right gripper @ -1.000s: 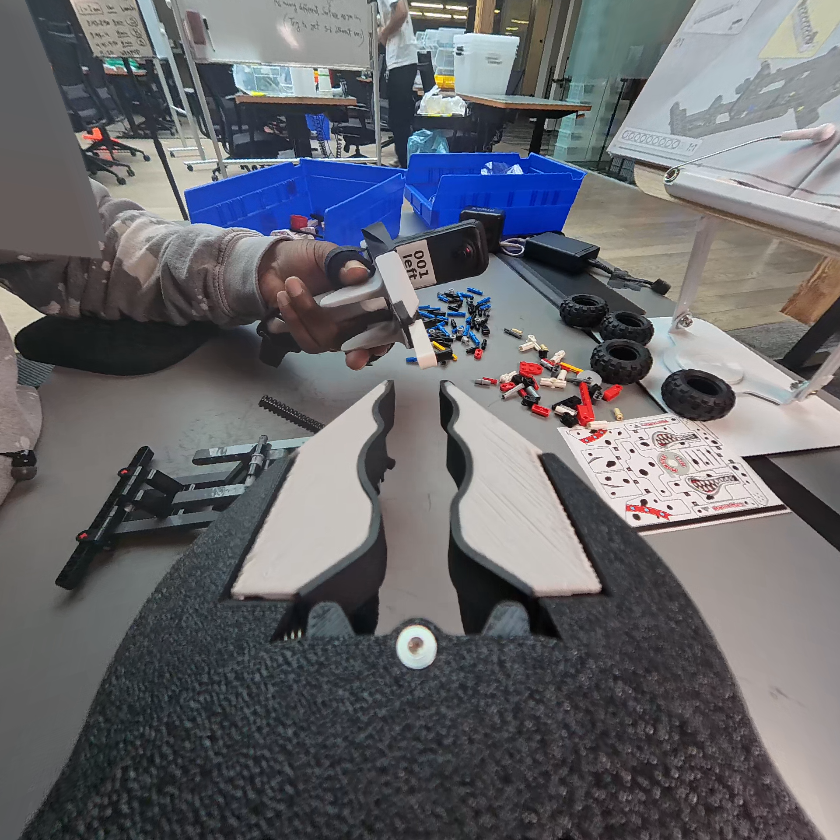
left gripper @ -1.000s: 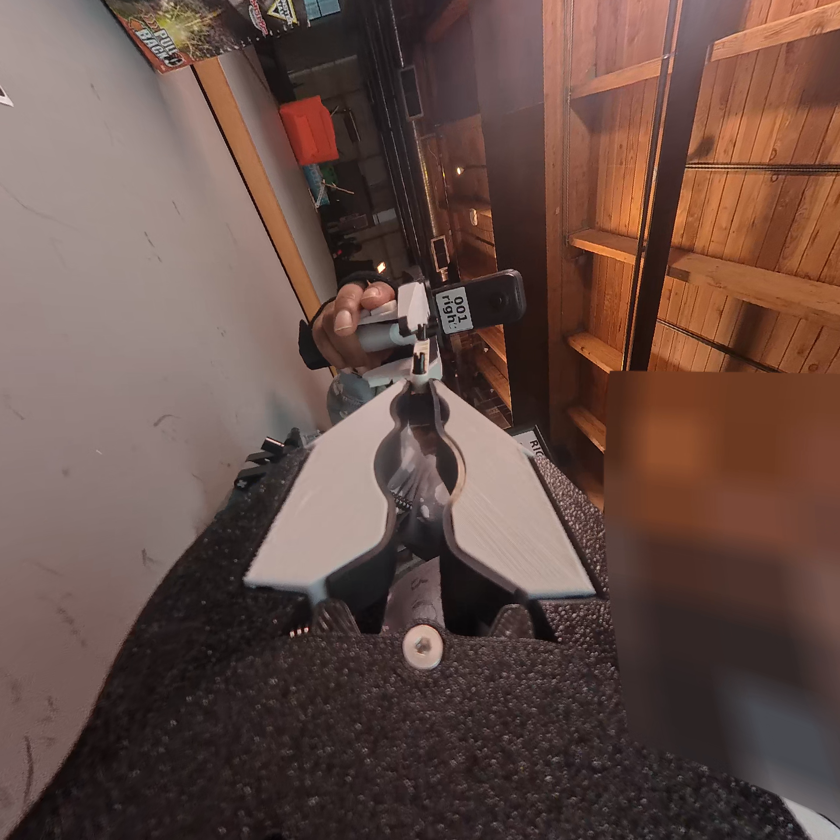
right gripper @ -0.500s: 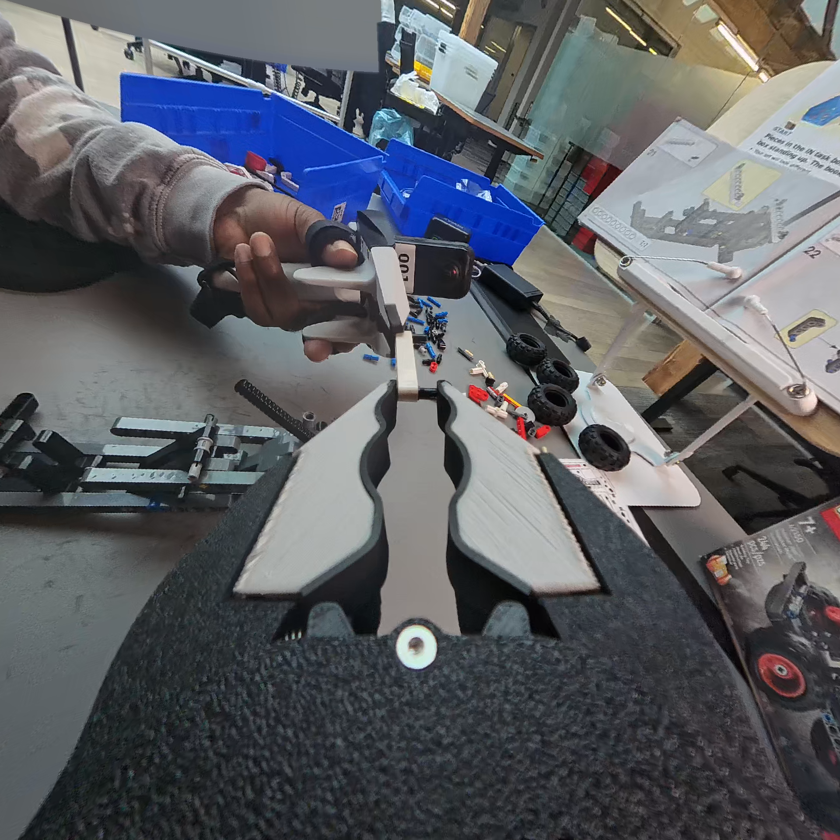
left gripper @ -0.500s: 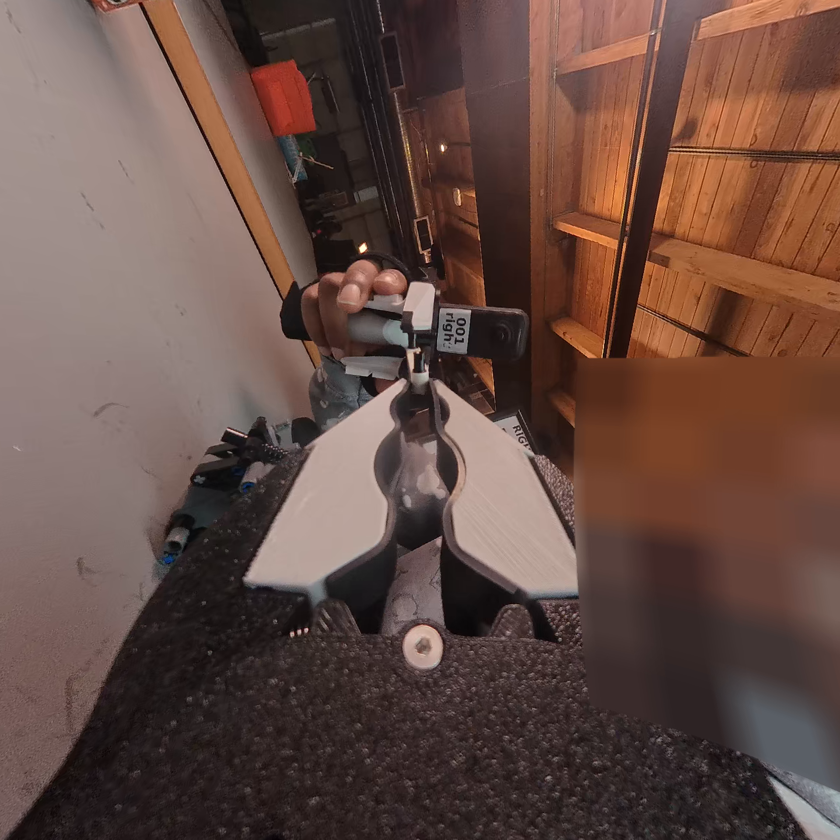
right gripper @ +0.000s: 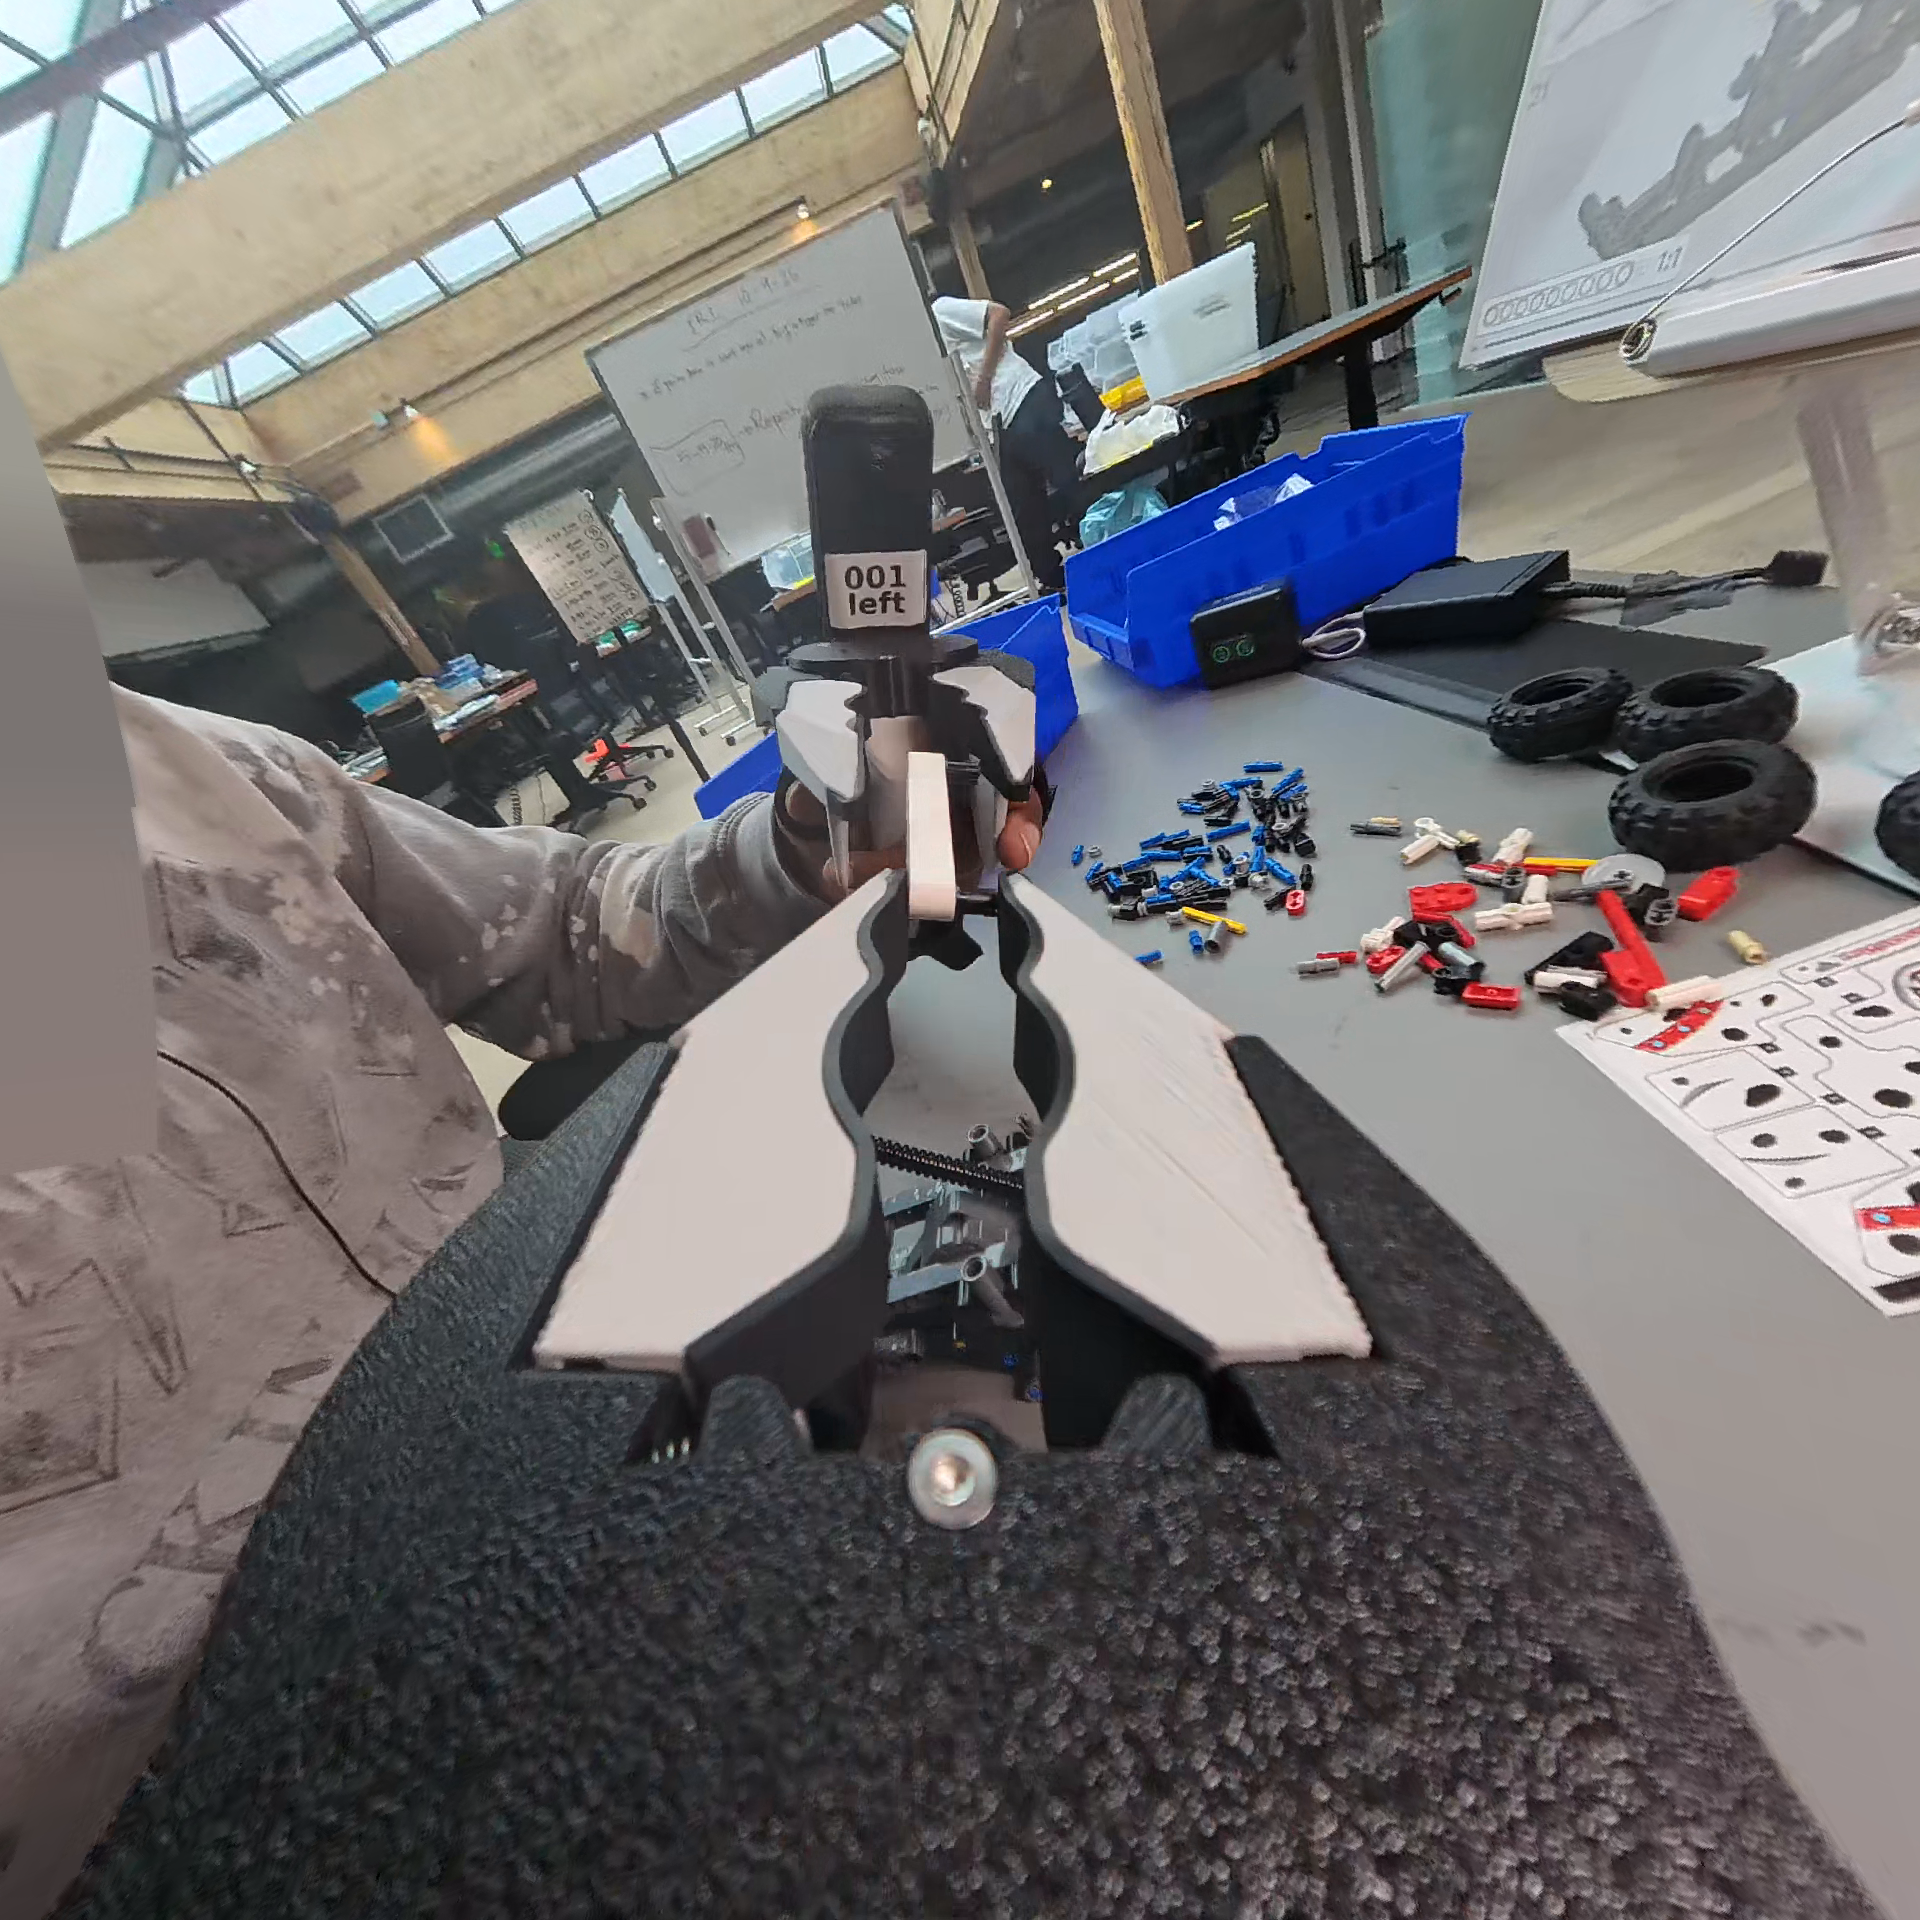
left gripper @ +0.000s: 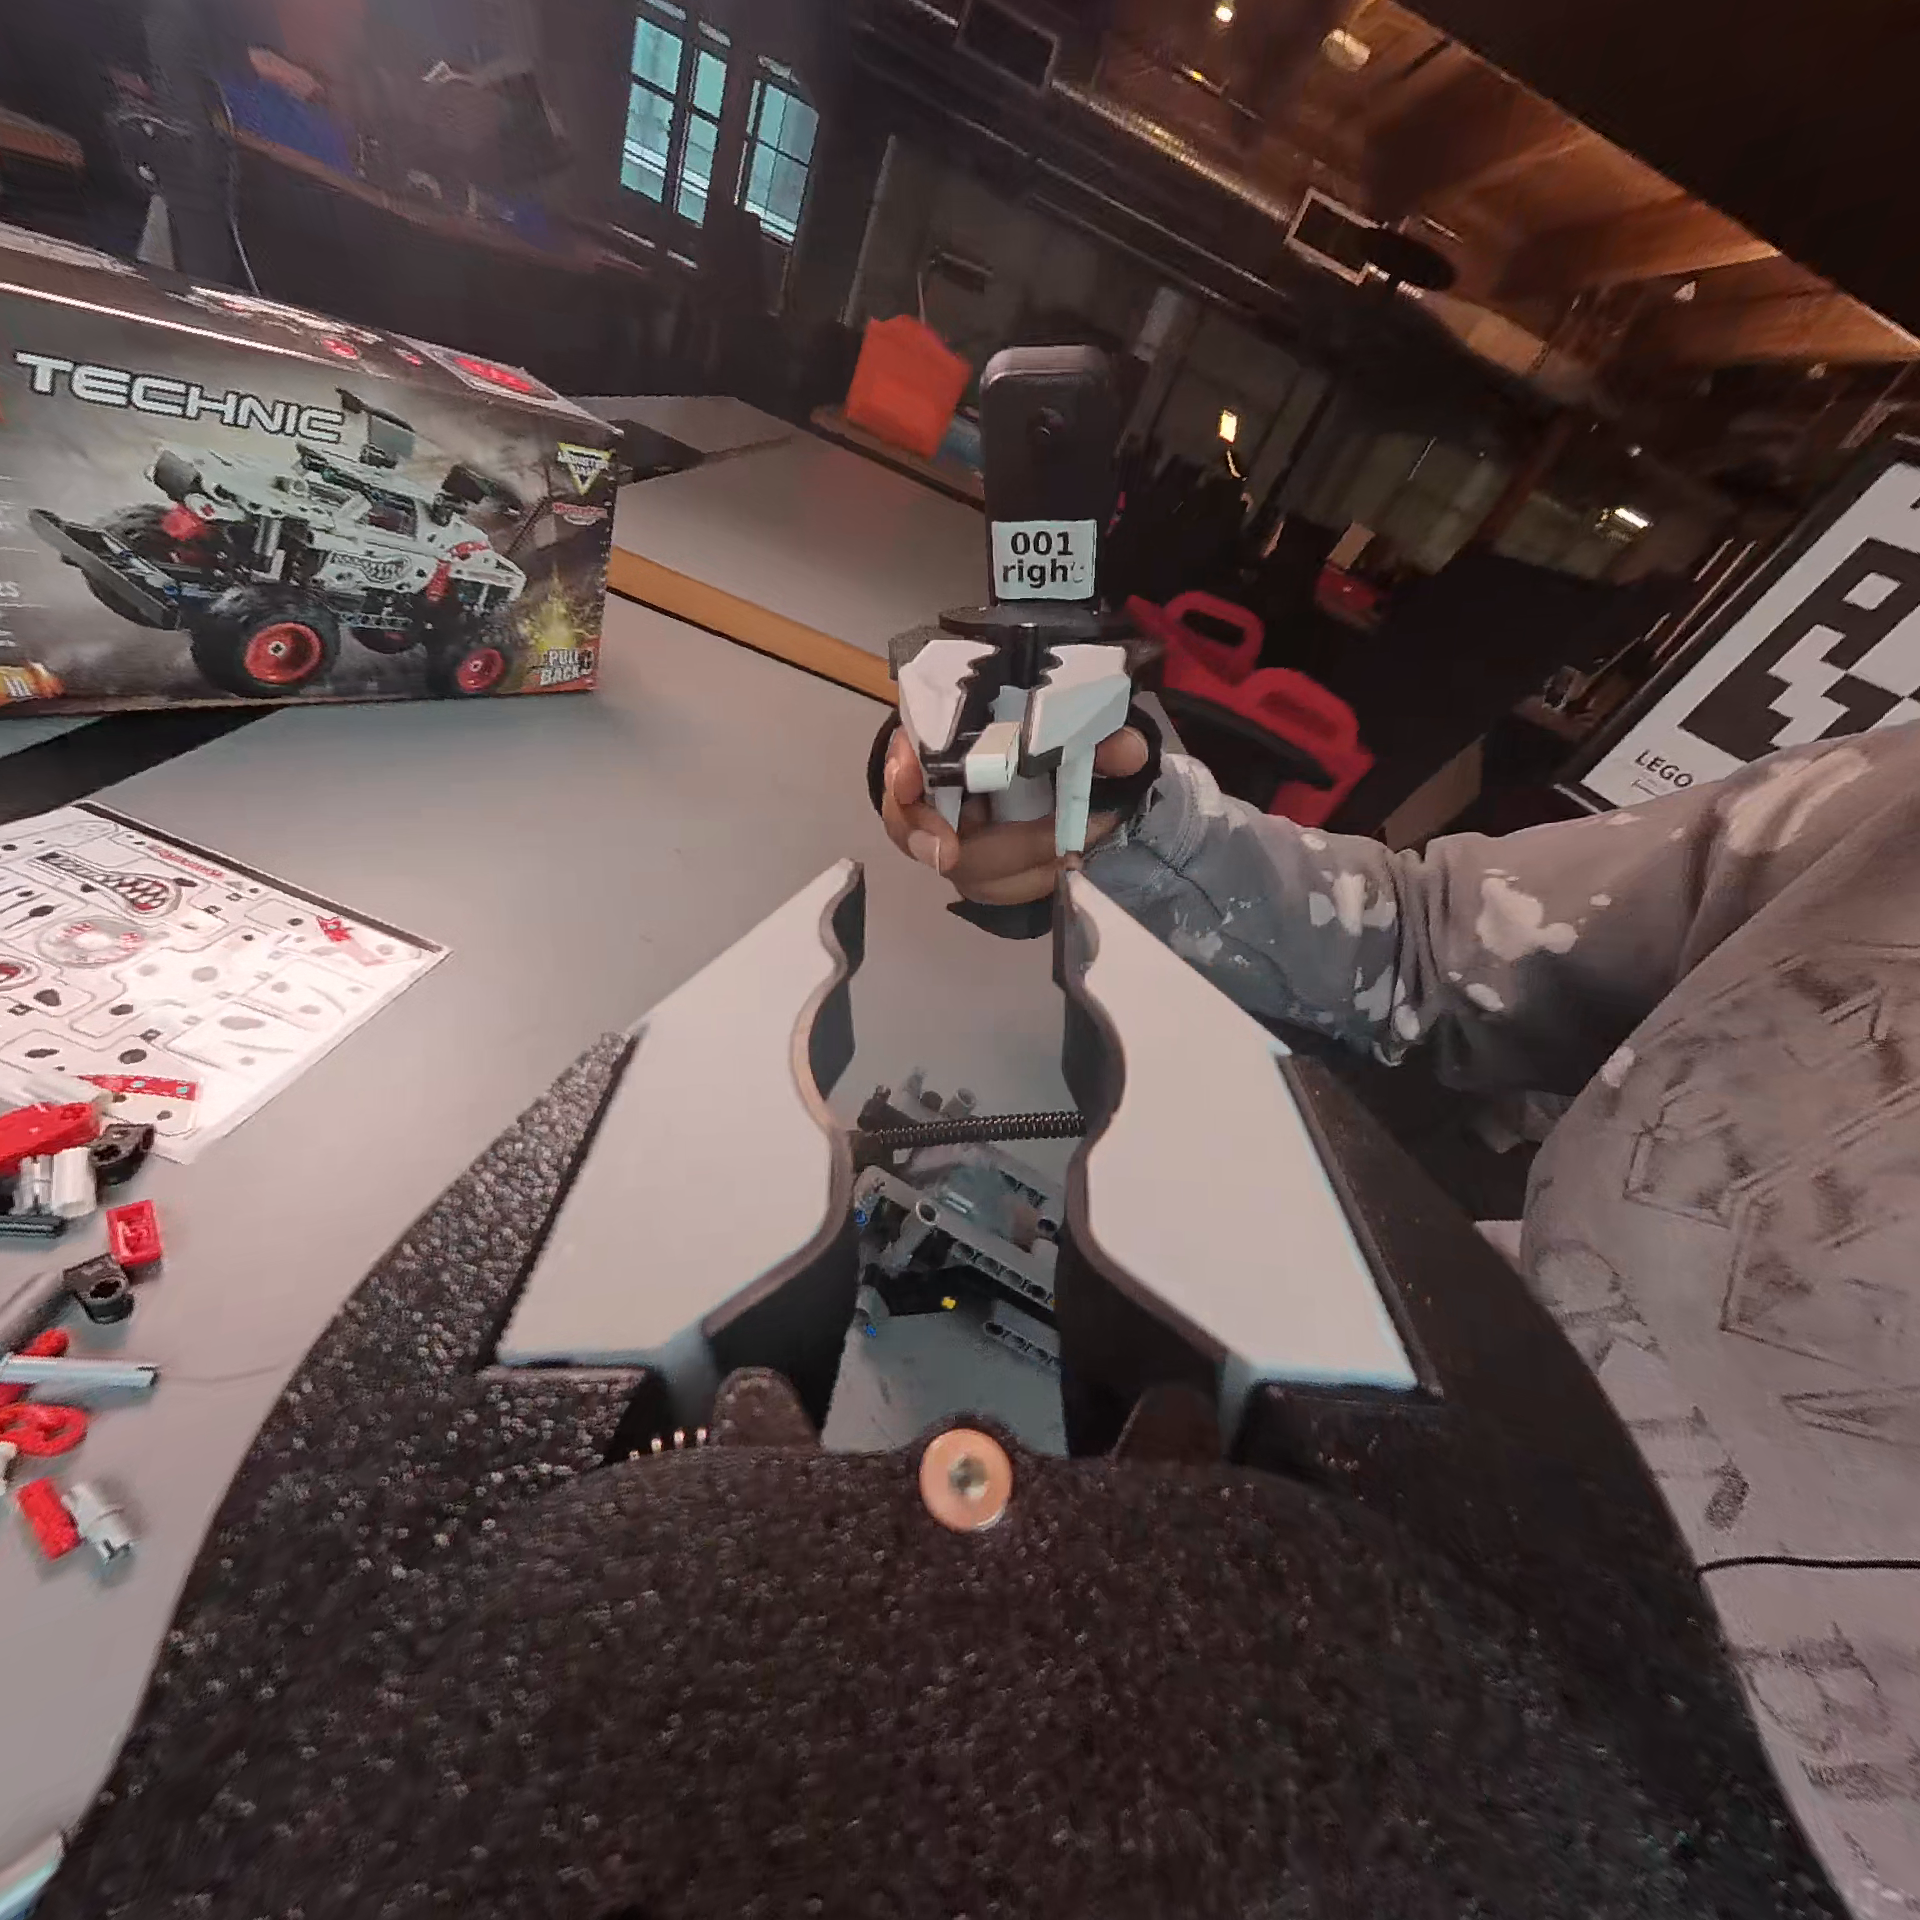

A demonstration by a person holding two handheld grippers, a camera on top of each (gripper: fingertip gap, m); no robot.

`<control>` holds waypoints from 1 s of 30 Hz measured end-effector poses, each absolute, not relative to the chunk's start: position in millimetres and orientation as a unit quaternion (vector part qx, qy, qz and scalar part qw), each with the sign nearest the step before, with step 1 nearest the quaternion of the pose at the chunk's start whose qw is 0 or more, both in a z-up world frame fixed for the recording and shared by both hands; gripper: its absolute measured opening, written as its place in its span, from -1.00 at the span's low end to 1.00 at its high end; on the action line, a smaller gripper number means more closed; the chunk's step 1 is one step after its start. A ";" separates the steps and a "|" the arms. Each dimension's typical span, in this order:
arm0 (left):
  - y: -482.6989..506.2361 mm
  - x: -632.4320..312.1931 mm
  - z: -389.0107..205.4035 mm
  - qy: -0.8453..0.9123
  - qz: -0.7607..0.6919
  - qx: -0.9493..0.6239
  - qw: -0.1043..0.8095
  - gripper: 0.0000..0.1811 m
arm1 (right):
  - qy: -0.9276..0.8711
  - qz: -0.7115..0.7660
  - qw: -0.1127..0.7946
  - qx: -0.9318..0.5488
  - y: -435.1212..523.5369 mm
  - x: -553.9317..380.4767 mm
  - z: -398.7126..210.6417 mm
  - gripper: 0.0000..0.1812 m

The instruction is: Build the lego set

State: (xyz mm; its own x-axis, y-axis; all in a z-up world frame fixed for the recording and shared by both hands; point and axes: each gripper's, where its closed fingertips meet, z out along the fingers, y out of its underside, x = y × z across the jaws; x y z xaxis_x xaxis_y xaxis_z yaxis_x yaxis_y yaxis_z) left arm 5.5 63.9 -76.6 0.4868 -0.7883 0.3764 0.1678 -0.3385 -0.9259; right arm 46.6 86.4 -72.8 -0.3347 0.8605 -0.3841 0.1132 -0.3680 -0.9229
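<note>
My left gripper [left gripper: 961, 894] is open and empty above the grey table [left gripper: 582, 831]. My right gripper [right gripper: 951, 888] is shut on a white beam [right gripper: 928, 842] with a black pin, held upright at its tips. The two grippers face each other, tips close together. In the left wrist view the right gripper [left gripper: 1008, 821] shows the white beam [left gripper: 987, 756] between its fingers. In the right wrist view the left gripper [right gripper: 909, 790] stands open just behind the beam. The dark grey chassis [left gripper: 956, 1236] lies on the table below both and also shows in the right wrist view [right gripper: 956, 1236].
The set's box [left gripper: 301, 540] and a sticker sheet [left gripper: 156, 966] lie on the table. There are loose blue and black pins [right gripper: 1216, 852], red and white parts [right gripper: 1507, 935] and black tyres [right gripper: 1704, 790]. Behind stand blue bins [right gripper: 1268, 551] and an instruction booklet on a stand [right gripper: 1704, 177]. There is about 6 cm between the tips of the two grippers.
My left gripper held the white beam shut and has opened and let it go. The beam now sits in my right gripper. Both grippers turned level and face each other.
</note>
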 end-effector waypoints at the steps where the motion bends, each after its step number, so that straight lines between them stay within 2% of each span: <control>1: 64.0 6.7 -77.8 0.230 -0.448 -0.684 0.529 -0.61 | -0.484 0.660 0.278 -0.503 85.1 46.0 -73.1 -0.82; 11: 62.4 9.5 -75.3 0.201 -0.496 -0.675 0.508 -0.76 | -0.452 0.683 0.221 -0.530 85.5 42.9 -77.1 -0.83; 19: 70.1 -0.3 -75.0 0.139 -0.546 -0.667 0.488 -0.86 | -0.450 0.678 0.220 -0.537 87.9 42.1 -80.5 -0.82; 23: 77.0 -10.7 -78.2 0.081 -0.589 -0.655 0.466 -0.87 | -0.489 0.638 0.267 -0.532 87.5 39.8 -87.6 -0.82; 30: 75.8 -0.3 -100.2 0.077 -0.611 -0.677 0.403 -0.74 | -0.633 0.455 0.450 -0.437 75.7 33.1 -102.7 -0.82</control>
